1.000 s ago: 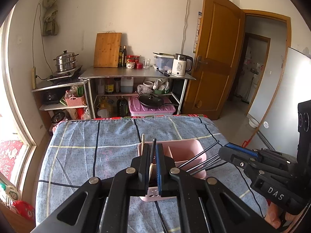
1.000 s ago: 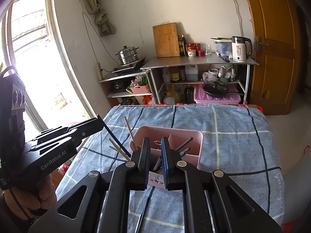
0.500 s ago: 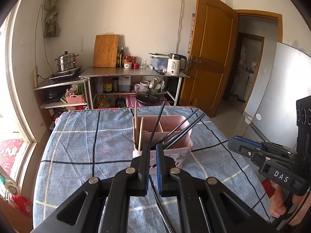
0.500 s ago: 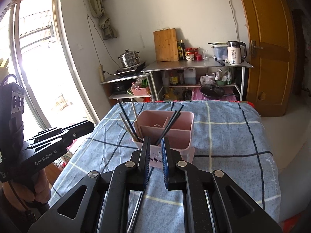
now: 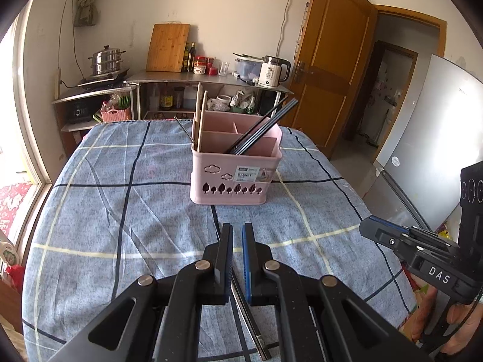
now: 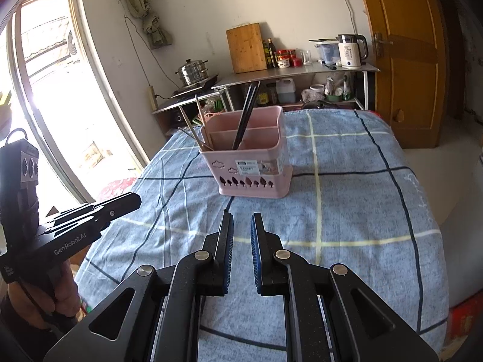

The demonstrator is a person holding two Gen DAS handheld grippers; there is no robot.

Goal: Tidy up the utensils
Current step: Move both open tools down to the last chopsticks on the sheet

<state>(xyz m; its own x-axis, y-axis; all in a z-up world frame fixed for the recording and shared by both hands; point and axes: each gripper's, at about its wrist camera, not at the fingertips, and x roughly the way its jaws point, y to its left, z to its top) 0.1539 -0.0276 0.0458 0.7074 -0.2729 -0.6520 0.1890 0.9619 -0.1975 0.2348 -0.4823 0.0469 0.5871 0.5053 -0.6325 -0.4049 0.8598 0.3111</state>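
A pink utensil basket (image 5: 235, 169) (image 6: 252, 163) stands upright on the blue checked tablecloth (image 5: 120, 211). Wooden chopsticks (image 5: 199, 120) lean in its left compartment and black chopsticks (image 5: 262, 125) in its right one. My left gripper (image 5: 237, 230) hovers short of the basket, shut, with nothing between its tips. A thin dark strip (image 5: 247, 316) shows under its jaws; I cannot tell what it is. My right gripper (image 6: 242, 220) is also short of the basket, its jaws nearly together and empty. Each gripper shows in the other's view, the right gripper (image 5: 369, 229) and the left gripper (image 6: 134, 200).
Behind the table stands a metal shelf (image 5: 208, 77) with a cutting board, bottles, a kettle (image 5: 273, 71) and a steamer pot (image 5: 107, 60). A wooden door (image 5: 329, 66) and a fridge (image 5: 428, 150) are at the right, a window (image 6: 45, 105) at the left.
Both grippers have drawn back and down from the basket, which was at their fingertips and now stands well ahead of them. Neither pair of jaws changed.
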